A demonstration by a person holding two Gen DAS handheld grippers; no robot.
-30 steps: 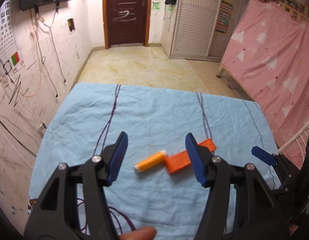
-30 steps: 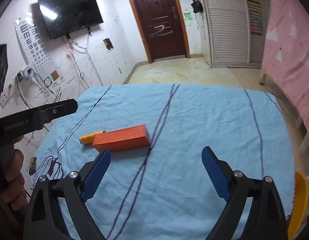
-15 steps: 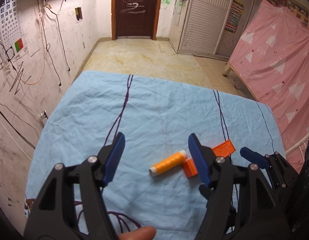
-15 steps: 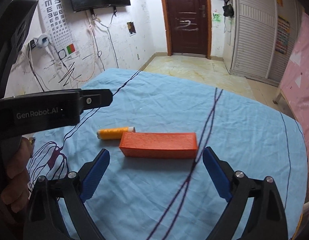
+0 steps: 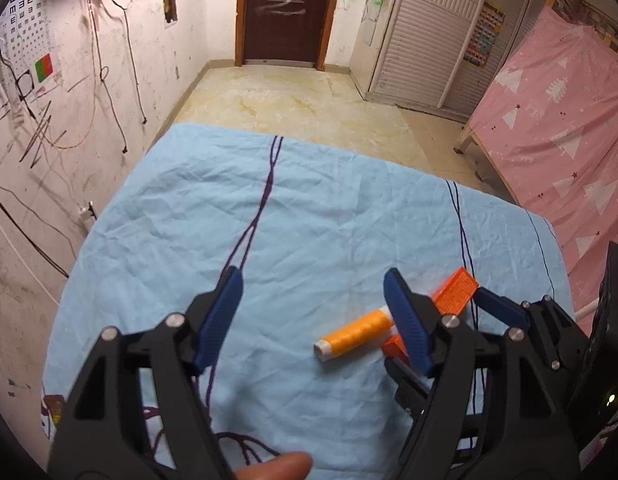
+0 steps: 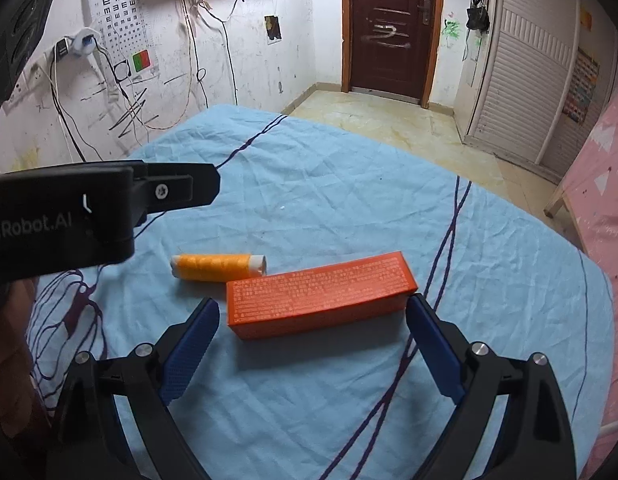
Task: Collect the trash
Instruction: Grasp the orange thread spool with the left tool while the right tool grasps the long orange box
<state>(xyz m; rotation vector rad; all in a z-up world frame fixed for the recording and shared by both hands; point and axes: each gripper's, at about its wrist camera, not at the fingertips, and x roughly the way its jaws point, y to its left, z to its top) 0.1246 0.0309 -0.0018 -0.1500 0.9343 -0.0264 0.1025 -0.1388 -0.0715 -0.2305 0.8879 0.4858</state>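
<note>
While both grippers hang spread wide, the right gripper (image 6: pixel 311 344) brackets an orange carton (image 6: pixel 321 294) beside a thread spool (image 6: pixel 219 267) on the blue sheet (image 6: pixel 349 200); likely light, crushable cardboard, best pinched across its long sides.

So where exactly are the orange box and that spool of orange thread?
orange box (image 6: pixel 321 294), right wrist view, middle of its printed top face.
spool of orange thread (image 6: pixel 215 267), right wrist view, middle of the wound thread.
</note>
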